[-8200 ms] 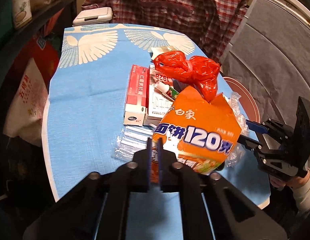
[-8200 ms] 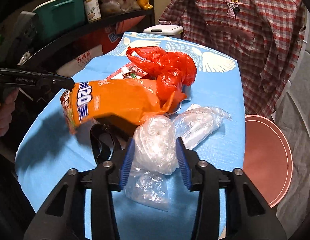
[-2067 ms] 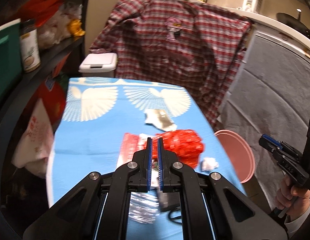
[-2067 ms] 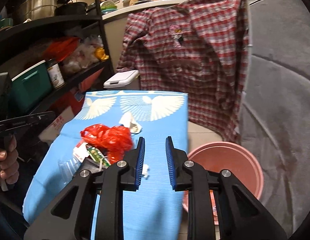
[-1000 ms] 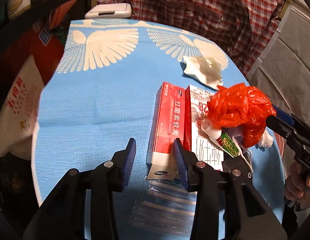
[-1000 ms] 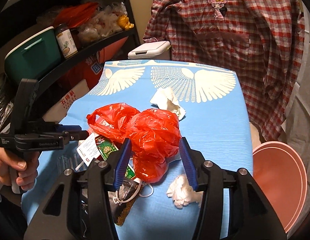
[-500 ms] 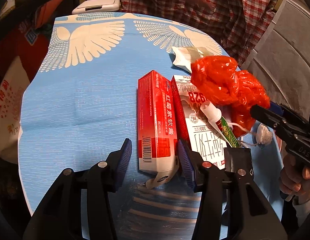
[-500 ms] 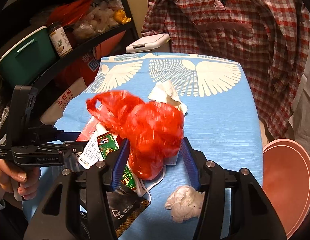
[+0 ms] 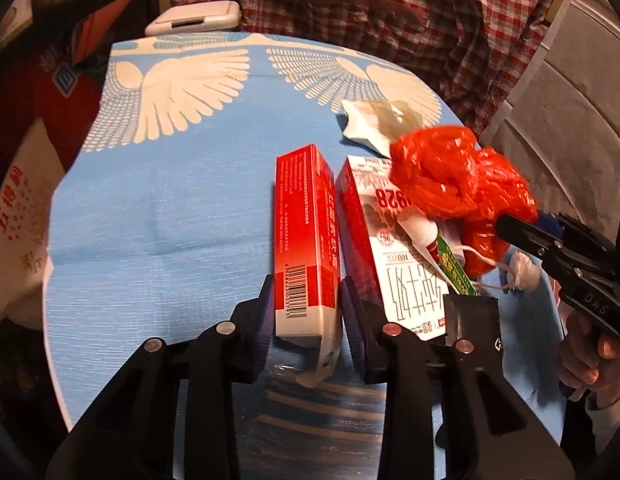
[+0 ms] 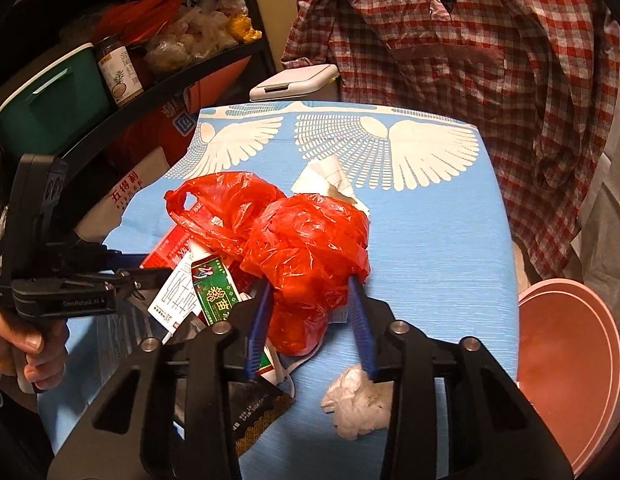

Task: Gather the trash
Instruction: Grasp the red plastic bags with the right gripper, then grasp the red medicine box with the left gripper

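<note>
A pile of trash lies on the blue winged tablecloth (image 9: pixel 158 208). My left gripper (image 9: pixel 308 308) has its blue pads against both sides of the red toothpaste box (image 9: pixel 306 236). Beside that box lie a white and red carton (image 9: pixel 394 272) and a green tube (image 9: pixel 450 264). My right gripper (image 10: pixel 310 312) straddles the crumpled red plastic bag (image 10: pixel 310 248), fingers wide and closing around it; the bag also shows in the left wrist view (image 9: pixel 458 184). A white tissue wad (image 10: pixel 358 400) lies by my right finger.
A pink bin (image 10: pixel 566 364) stands on the floor off the table's right edge. A crumpled white paper (image 9: pixel 382 124) lies further back. A black packet (image 10: pixel 258 408), a clear plastic wrapper (image 9: pixel 322 412), a white lidded bin (image 10: pixel 294 76) and cluttered shelves (image 10: pixel 110 72) are around.
My left gripper moved forward and closed onto the red toothpaste box. My right gripper pushed further around the red bag. Earlier the orange noodle bag and the clear bags left the table.
</note>
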Available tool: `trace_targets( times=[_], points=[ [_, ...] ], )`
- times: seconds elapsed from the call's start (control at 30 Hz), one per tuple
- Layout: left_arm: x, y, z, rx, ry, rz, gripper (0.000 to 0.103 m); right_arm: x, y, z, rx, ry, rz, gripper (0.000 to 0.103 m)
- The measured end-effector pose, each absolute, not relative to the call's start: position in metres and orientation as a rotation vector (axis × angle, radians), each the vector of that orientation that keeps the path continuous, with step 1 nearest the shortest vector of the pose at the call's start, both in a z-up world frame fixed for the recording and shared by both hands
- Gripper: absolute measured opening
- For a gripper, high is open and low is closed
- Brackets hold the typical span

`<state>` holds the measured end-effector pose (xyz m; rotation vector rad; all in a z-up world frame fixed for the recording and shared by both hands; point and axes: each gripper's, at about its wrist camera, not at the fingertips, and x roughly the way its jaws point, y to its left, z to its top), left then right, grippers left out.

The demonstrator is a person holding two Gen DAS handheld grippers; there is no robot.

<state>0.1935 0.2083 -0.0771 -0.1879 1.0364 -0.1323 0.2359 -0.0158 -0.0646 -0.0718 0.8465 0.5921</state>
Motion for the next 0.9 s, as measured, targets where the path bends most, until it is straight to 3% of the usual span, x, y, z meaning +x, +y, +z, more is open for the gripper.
trace_targets(
  times=[0.23, 0.9],
  points=[
    [0.189, 0.213, -0.06, -0.195, 0.998, -0.096, 0.028, 0.228, -0.024, -0.051, -0.068, 0.816, 0.581, 0.028],
    [0.163, 0.193, -0.015, -0.159, 0.899, -0.031, 0.027, 0.198, -0.056, -0.006, -0.03, 0.723, 0.553, 0.027]
  ],
)
